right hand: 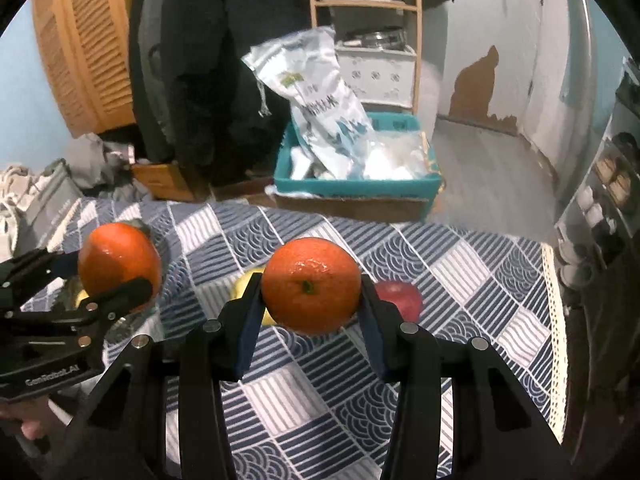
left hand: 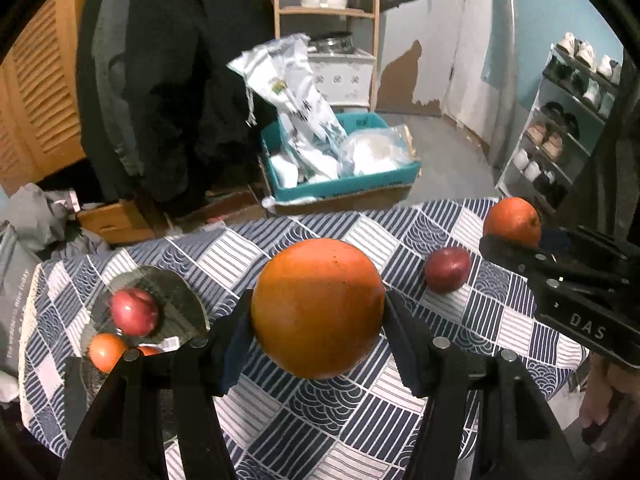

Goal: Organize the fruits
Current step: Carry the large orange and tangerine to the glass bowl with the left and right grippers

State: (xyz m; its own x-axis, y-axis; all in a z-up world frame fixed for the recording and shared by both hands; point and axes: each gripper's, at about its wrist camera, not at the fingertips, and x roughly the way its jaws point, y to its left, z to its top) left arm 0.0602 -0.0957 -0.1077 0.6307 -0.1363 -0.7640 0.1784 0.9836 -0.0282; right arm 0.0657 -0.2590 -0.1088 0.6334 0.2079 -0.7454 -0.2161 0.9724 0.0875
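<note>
Both tongs are clenched on fruit, held clear above the bench [left hand: 328, 412]: the left tongs [left hand: 318, 312] grasp a large orange [left hand: 318, 306], the right tongs [right hand: 312, 300] a smaller orange [right hand: 312, 286], probably bound for the glass plate [left hand: 184, 292] at the far left, where other fruit sits.

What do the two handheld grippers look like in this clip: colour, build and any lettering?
Both are matte black plastic with angular, strutted finger arms, round silver fasteners at the joints and dark blue pads on the fingertips. The right gripper shows pale "DAS" lettering on its body; the left gripper carries a small white "GenRobot.AI" mark. No cables or sleeves are visible.
</note>
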